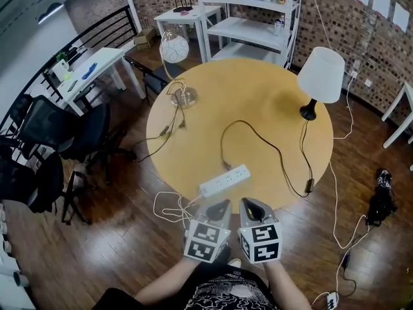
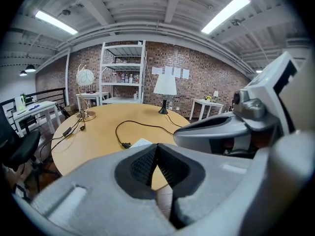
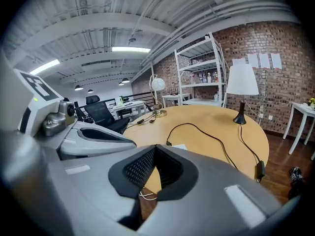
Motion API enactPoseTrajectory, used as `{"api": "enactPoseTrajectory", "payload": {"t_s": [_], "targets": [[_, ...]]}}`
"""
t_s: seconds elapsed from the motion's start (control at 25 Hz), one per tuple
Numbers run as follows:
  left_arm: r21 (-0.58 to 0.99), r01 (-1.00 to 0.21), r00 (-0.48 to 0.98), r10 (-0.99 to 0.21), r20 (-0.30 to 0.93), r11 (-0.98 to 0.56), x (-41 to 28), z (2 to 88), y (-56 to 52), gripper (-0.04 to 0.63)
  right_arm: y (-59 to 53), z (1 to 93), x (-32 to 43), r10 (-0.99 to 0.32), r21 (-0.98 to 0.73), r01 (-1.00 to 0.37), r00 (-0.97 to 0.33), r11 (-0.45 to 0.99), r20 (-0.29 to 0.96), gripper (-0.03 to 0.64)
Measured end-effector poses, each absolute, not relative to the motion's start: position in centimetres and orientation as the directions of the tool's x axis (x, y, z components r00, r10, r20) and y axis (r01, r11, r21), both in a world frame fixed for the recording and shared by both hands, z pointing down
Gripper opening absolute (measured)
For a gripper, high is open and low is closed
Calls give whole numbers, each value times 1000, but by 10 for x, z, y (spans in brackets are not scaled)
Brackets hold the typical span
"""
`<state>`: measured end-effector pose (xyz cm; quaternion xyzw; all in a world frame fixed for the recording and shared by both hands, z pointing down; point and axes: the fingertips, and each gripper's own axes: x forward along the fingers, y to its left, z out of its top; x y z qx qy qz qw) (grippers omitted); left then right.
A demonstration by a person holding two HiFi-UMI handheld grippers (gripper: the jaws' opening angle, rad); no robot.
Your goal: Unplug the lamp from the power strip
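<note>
Here, round wooden table (image 1: pixel 258 102); oblong power strip (image 1: pixel 224 181)

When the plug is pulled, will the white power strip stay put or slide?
Probably slides: the power strip looks slim and light, lying loose on the smooth table. Its thin white cable hangs slack off the edge, likely anchoring little. Bracing it seems wise.

White-shaded lamp (image 1: pixel 321 75) on a black base, standing upright near the far right edge of the round tabletop (image 1: pixel 251 95). Its black cord (image 1: pixel 271 146) loops across to a plug (image 1: pixel 226 166) at the white power strip (image 1: pixel 224 181), which lies flat near the near edge.
</note>
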<state>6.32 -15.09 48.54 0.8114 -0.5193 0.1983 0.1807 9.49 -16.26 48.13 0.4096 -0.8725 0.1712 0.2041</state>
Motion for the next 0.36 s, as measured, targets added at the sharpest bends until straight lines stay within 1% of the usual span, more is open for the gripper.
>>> {"api": "enactPoseTrajectory", "payload": {"t_s": [0.36], "targets": [[74, -915, 379, -785, 489, -396, 81, 483, -119, 3, -132, 480, 109, -646, -172, -775, -609, 608, 460, 2]]}}
